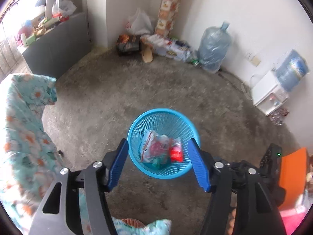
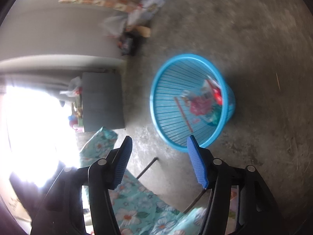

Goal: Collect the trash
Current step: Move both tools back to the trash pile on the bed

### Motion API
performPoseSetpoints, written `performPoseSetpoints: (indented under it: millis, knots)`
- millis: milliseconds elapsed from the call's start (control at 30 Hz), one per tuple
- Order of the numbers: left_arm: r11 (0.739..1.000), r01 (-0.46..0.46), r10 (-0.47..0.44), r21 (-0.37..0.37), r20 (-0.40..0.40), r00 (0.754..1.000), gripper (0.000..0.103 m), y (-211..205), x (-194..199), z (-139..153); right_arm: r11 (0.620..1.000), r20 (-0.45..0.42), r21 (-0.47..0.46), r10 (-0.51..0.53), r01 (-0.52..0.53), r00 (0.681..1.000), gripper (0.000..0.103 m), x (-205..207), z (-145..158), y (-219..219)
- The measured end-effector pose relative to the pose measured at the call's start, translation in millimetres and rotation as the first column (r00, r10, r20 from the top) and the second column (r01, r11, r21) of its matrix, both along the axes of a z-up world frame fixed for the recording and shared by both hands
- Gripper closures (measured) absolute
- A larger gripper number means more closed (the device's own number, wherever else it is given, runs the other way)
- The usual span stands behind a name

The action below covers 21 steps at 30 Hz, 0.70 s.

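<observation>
A blue mesh waste basket [image 1: 156,117] stands on the concrete floor. Inside it lie snack wrappers [image 1: 156,148] and a red wrapper [image 1: 177,153]. My left gripper [image 1: 158,143] is open and empty, hovering above the basket with its blue fingers on either side of it. In the right wrist view the same basket [image 2: 168,90] shows with the wrappers [image 2: 203,99] in it. My right gripper [image 2: 159,139] is open and empty, above the floor just left of the basket's near rim. The right view is rolled sideways and blurred.
A floral-covered seat [image 1: 23,129] is at the left, and also below the right gripper [image 2: 137,201]. Boxes and bags [image 1: 137,39], a water jug [image 1: 213,47] and a white dispenser [image 1: 270,96] line the walls. A grey cabinet [image 1: 58,45] stands far left.
</observation>
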<state>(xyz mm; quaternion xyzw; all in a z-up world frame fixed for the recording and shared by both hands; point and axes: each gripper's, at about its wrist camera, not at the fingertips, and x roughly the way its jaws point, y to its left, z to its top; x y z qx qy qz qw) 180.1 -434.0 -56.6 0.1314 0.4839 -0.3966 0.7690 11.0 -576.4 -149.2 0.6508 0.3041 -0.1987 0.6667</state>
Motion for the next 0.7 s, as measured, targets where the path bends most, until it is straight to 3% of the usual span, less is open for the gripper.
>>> performPoseSetpoints:
  millis: [200, 333, 500, 700]
  knots:
    - [0.998, 0.034, -0.028, -0.062, 0.090, 0.996, 0.030, 69, -22, 74, 0.985, 0.035, -0.145, 0.098, -0.092, 0.995, 0.038, 11, 63, 46]
    - [0.996, 0.022, -0.011, -0.084, 0.131, 0.991, 0.024, 129, -29, 109, 0.952, 0.048, -0.241, 0.207, -0.190, 0.977, 0.032, 24, 104, 81]
    - [0.988, -0.066, 0.088, -0.139, 0.160, 0.983, 0.022, 220, -33, 139, 0.886, 0.049, -0.336, 0.355, -0.320, 0.933, 0.028, 41, 144, 126]
    - [0.957, -0.213, 0.254, -0.195, 0.221, 0.942, 0.022, 326, -42, 164, 0.800, 0.019, -0.405, 0.491, -0.442, 0.871, 0.028, 57, 174, 176]
